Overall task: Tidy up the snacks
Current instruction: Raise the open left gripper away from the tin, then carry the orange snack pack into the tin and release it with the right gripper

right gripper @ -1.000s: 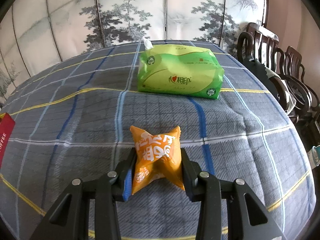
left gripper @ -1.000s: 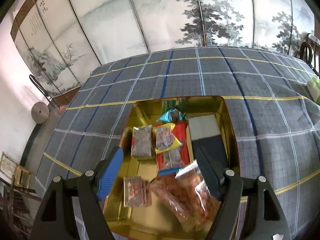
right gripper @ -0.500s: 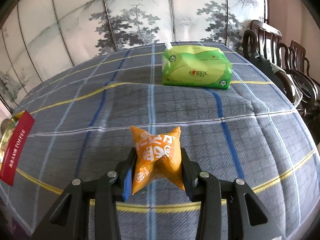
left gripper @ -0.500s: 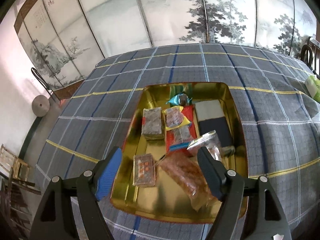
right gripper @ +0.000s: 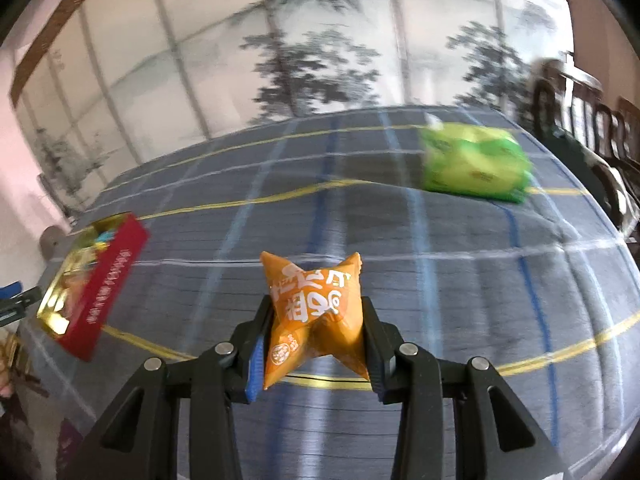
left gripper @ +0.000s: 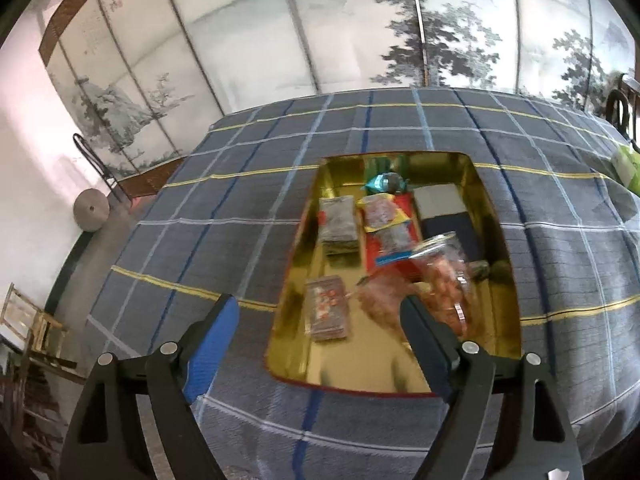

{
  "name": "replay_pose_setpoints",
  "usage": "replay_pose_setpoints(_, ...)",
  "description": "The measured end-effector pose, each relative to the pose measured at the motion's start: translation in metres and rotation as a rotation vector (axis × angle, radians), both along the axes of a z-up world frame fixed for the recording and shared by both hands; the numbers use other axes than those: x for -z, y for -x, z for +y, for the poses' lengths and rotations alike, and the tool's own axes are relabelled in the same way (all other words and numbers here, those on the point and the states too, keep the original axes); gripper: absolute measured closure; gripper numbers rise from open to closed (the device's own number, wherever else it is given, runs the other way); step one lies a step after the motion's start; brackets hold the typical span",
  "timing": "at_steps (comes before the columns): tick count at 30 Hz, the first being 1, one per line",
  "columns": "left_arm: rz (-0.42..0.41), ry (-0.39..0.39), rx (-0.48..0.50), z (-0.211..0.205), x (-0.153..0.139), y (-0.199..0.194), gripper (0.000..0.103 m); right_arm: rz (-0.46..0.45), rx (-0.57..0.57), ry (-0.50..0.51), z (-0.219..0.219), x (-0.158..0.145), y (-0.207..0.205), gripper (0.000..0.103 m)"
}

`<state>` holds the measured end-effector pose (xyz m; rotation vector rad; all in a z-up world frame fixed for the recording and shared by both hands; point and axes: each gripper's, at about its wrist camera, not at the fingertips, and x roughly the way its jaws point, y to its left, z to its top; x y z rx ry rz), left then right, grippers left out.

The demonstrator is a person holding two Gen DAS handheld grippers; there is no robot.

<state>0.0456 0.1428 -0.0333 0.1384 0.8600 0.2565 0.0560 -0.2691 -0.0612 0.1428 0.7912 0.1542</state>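
**A:** What does the left wrist view give you?

**B:** The left gripper (left gripper: pixel 320 332) hangs over the near edge of the bench (left gripper: pixel 224 232), which is covered by a grey plaid cloth. Its jaws are opening, with nothing between them. Just past them sits a gold tin (left gripper: pixel 396 376), open-topped, with snacks inside — a dark wrapped block (left gripper: pixel 338 224), a clear packet of red pieces (left gripper: pixel 448 276) at the near right, a small flat packet (left gripper: pixel 327 306) at the near left, and a red packet (left gripper: pixel 390 236) in the middle.

**A:** Anything else on that side?

**B:** A painted folding screen (left gripper: pixel 320 32) stands behind the bench.

**A:** And the right wrist view?

**B:** The right gripper (right gripper: pixel 314 344) has its jaws clamped on an orange snack bag (right gripper: pixel 316 308) — puffy, white lettering, held clear above the cloth. The tin shows again at the far left, by its red side wall (right gripper: pixel 106 280). A green tissue pack (right gripper: pixel 476 164) lies well apart at the far right, blurred. Dark wooden chairs (right gripper: pixel 592 132) stand beyond the bench edge.
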Motion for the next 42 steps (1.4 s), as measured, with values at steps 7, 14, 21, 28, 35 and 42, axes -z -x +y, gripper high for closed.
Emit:
replay_pose_setpoints(7, 0.003, 0.016, -0.091, 0.036, 0.003, 0.008, 0.022, -0.037, -0.209, -0.028, 0.092, -0.024, -0.002, 0.063)
replay_pose_setpoints(14, 0.008, 0.02, -0.133, 0.059, 0.008, 0.018, 0.022, -0.025, -0.434, -0.074, 0.196, -0.036, -0.013, 0.063)
replay_pose_setpoints(21, -0.015, 0.016, -0.125, 0.071, 0.005, 0.025, 0.018, 0.014, -0.57, -0.082, 0.278, -0.026, -0.025, 0.063)
replay_pose_setpoints(28, -0.047, 0.016, -0.111, 0.076, 0.0, 0.026, 0.015, 0.052, -0.623, -0.055, 0.325, -0.013, -0.036, 0.063)
replay_pose_setpoints(35, -0.047, 0.033, -0.126, 0.085, 0.004, 0.022, 0.015, 0.073, -0.645, -0.02, 0.35, 0.0, -0.043, 0.063)
replay_pose_setpoints(42, -0.049, 0.025, -0.127, 0.089, 0.006, 0.022, 0.011, 0.099, -0.659, -0.005, 0.366, 0.012, -0.04, 0.063)
